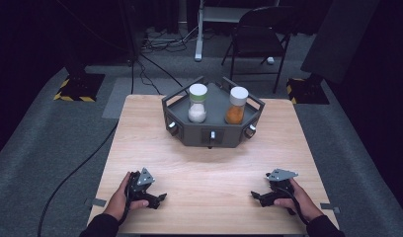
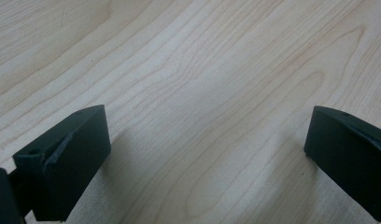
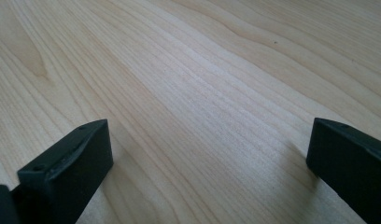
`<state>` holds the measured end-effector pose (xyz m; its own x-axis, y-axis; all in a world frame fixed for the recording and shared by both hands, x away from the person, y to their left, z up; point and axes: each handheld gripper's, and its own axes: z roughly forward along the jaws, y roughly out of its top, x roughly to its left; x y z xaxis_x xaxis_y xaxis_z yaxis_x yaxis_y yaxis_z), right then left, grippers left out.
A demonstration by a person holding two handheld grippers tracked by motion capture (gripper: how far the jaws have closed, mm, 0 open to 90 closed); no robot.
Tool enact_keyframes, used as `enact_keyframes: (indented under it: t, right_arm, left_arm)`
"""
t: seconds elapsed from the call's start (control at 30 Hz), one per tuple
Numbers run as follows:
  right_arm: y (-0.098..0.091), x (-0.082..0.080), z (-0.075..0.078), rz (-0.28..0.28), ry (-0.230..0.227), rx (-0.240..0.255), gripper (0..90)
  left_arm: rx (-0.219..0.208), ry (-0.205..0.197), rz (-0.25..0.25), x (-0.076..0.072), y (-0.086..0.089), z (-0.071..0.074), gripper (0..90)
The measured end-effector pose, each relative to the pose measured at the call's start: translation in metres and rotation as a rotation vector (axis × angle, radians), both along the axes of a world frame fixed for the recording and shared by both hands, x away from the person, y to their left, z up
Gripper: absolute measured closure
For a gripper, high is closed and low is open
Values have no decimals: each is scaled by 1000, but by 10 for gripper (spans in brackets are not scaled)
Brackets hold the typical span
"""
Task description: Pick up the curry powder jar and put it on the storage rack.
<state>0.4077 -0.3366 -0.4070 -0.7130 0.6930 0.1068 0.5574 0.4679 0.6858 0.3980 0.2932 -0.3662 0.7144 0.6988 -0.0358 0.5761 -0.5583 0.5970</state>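
Dark curtains and grey carpet surround a pale wooden table (image 1: 209,163), on whose near edge both tools are rested. At the near left, the left gripper (image 1: 160,199) is held in a hand (image 1: 121,195), its jaws pointed inward toward the table's middle; in the left gripper view the two black jaws are seen spread wide, with bare wood grain between them and nothing gripped. At the near right, the right gripper (image 1: 256,196) is held in the other hand (image 1: 297,196), mirrored toward the first, and in the right gripper view its jaws are likewise parted fully over bare wood, with nothing held. A grey three-cornered plate is carried on top of each tool. The two grippers are kept well apart from each other.

Farther out, at the far middle of the table, a dark grey hexagonal tray (image 1: 189,133) with raised handles is placed, well apart from both grippers. Two white-capped jars are stood upright in it: a jar of white powder (image 1: 197,104) on the left and a jar of orange powder (image 1: 236,106) on the right. Beyond the table, a folding chair (image 1: 261,29) and black cables (image 1: 160,42) are seen on the floor.
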Motion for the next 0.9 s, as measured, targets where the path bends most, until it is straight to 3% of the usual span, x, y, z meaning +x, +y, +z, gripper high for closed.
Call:
enact_keyframes:
  t: [0.9]
  right_arm:
    - [-2, 2, 0, 10, 1, 3, 0]
  left_arm:
    - [0, 1, -3, 0, 0, 0, 3]
